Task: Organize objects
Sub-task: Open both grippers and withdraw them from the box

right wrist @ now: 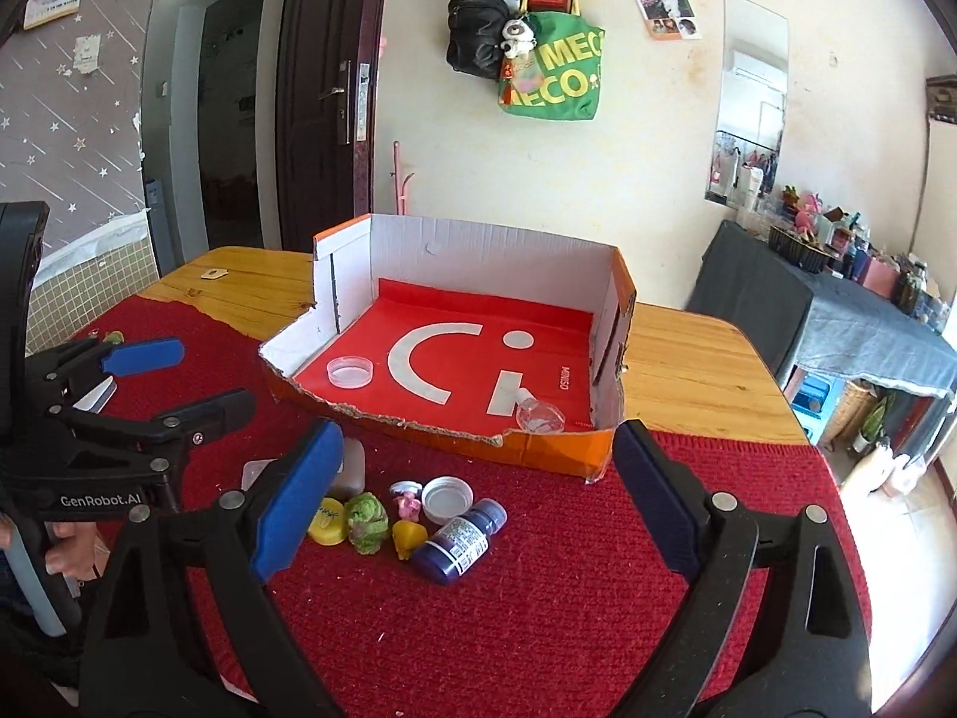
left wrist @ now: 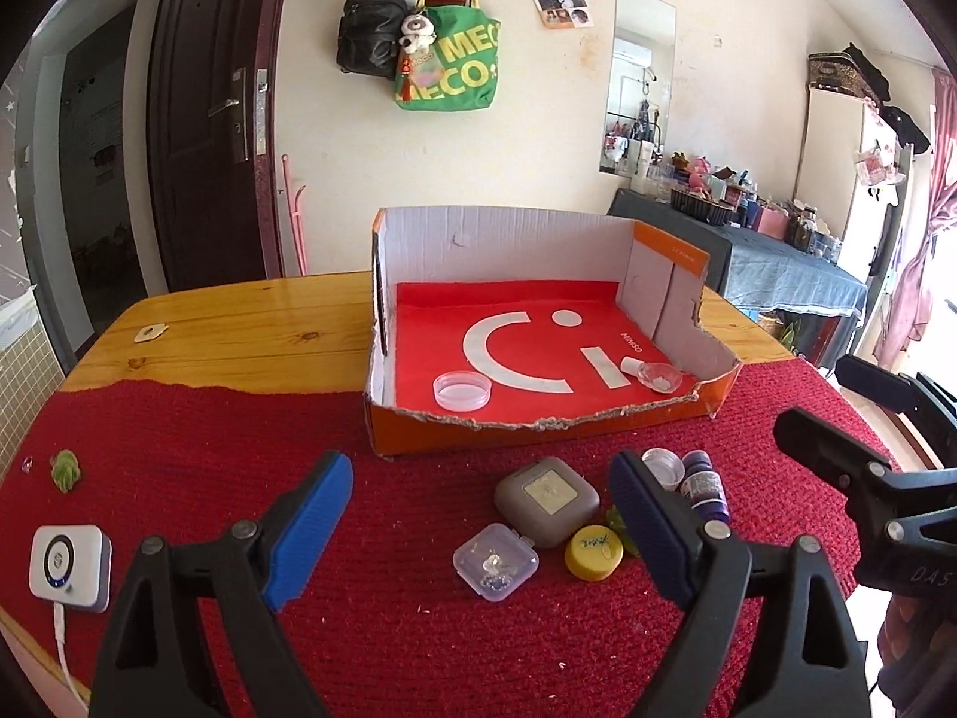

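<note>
— Two grippers, both empty?

— Yes. The left gripper (left wrist: 478, 514) hangs with its blue pads wide apart over the red mat (left wrist: 239, 437), holding nothing. The right gripper (right wrist: 478, 496) is spread just as wide, also with nothing between its pads.

— What lies at the far left?

— A white device (left wrist: 70, 565) with a cable, near the mat's left edge, and a small green trinket (left wrist: 64, 469) beyond it. A pale tag (left wrist: 151, 332) sits alone on the bare wooden table (left wrist: 239, 323).

— And in the middle?

— The cardboard box (left wrist: 538, 437) with its red liner, front wall torn low. Inside, a clear round lid (left wrist: 462, 390) lies near the left front corner, and a small clear bottle (left wrist: 655, 374) lies on its side toward the right front.

— Where are the loose things?

— Outside the box, just in front of its near wall. From the left: a clear square case (left wrist: 495, 562), a grey square case (left wrist: 546, 499) touching it, a yellow cap (left wrist: 594, 551), then a white cap (left wrist: 663, 466) and a purple bottle (left wrist: 706, 487).

— Anything blocking?

— The left gripper's right pad hides part of the purple bottle and a green item behind it. From the right wrist, a green ball (right wrist: 368, 522), a pink piece (right wrist: 408, 505) and a yellow piece (right wrist: 408, 538) show between the yellow cap and the bottle, and the right gripper's left pad covers the grey case.
</note>
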`<action>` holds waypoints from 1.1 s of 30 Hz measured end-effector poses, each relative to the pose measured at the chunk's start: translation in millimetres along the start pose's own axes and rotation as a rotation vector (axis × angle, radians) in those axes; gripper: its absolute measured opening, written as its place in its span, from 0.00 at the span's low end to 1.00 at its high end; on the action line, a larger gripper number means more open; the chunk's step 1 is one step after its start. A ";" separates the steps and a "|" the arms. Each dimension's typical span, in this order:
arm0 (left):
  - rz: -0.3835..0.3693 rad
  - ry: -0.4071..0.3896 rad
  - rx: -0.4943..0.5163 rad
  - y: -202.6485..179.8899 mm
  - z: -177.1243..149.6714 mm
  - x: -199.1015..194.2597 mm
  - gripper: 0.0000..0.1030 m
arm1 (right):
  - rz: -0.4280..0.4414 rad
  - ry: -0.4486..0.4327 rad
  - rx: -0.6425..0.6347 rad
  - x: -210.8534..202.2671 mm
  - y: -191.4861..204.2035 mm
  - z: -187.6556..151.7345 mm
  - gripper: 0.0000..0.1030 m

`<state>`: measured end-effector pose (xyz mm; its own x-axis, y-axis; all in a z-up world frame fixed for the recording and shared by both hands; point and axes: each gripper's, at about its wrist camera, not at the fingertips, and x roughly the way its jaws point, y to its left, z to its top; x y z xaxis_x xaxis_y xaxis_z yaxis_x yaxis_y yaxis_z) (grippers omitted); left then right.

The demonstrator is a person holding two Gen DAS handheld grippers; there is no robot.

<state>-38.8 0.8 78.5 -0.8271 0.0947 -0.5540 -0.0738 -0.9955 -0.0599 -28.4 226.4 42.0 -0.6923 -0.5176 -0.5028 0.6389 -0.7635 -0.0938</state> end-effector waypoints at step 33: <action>0.001 0.167 -0.071 13.2 -45.8 37.6 0.82 | -0.030 0.198 0.148 64.5 -10.7 -64.4 0.90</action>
<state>-45.3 -8.4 18.9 -0.7224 0.0999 -0.6842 -0.0290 -0.9930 -0.1145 -58.3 226.1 -44.7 -0.6218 -0.4192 -0.6615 0.5532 -0.8330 0.0080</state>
